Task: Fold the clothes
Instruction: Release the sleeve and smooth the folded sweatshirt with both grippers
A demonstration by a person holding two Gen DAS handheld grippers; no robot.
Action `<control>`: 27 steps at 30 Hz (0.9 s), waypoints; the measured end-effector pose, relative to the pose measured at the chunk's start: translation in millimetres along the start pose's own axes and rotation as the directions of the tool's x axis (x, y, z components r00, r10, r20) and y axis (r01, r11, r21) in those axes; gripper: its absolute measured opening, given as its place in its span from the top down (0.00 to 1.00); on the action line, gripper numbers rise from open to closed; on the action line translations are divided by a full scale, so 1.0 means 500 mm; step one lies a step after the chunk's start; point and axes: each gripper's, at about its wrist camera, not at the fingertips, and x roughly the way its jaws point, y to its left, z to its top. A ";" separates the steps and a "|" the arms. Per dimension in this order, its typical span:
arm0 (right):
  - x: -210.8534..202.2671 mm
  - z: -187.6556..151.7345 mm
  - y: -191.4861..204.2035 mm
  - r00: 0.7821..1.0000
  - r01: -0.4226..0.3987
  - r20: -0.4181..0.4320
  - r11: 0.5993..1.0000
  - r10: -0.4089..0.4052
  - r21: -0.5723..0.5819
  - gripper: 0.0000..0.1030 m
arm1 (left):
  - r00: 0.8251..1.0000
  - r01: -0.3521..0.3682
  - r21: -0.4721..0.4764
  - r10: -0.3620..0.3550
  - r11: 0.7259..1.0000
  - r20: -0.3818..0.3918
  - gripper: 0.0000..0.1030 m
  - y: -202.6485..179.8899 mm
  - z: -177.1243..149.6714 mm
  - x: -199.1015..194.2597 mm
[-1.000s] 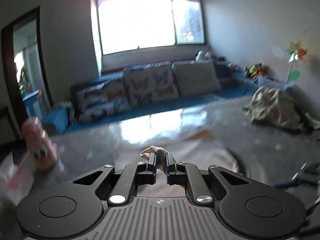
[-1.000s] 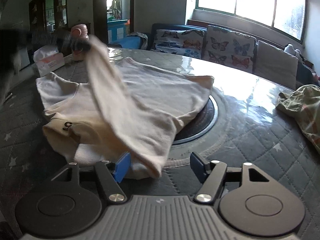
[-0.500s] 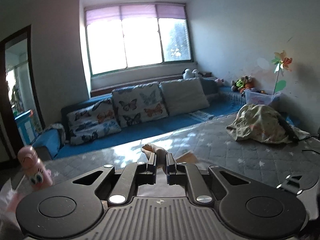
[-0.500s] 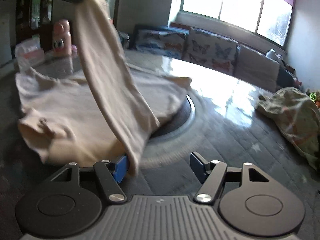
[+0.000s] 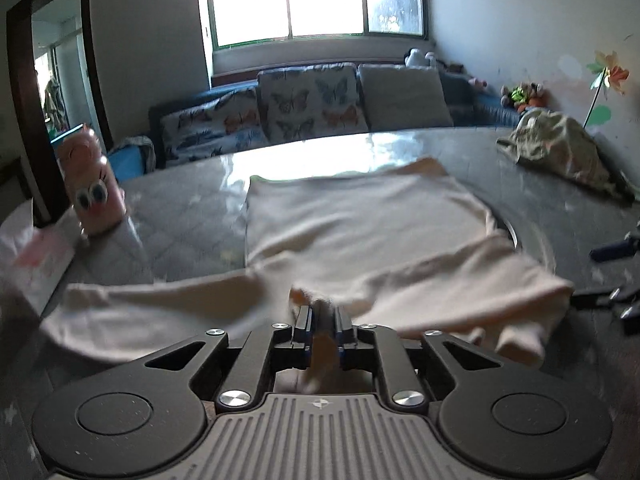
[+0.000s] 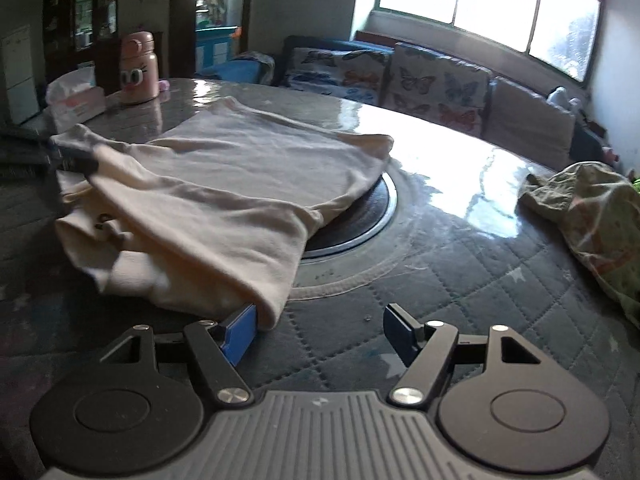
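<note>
We see the cream shirt lying half-folded on the table; our left hand-held gripper, jaws just easing apart, pinches its cloth, and the right hand-held gripper is spread.

The left tool sits low over the table, its jaws nearly together and just now easing apart, with a bunched bit of the cream garment still between them. The garment spreads flat ahead, one sleeve trailing left and another folded across toward the right. A pink bottle with cartoon eyes stands at the left, beside a blurred tissue pack. A crumpled patterned cloth lies at the far right. Butterfly cushions line a sofa under the bright window.
</note>
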 end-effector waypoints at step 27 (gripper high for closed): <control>0.129 0.124 0.037 0.987 -0.158 -0.003 0.986 0.158 0.047 0.51 | 0.999 -0.032 -0.055 0.030 0.998 -0.044 0.66 0.043 -0.012 0.053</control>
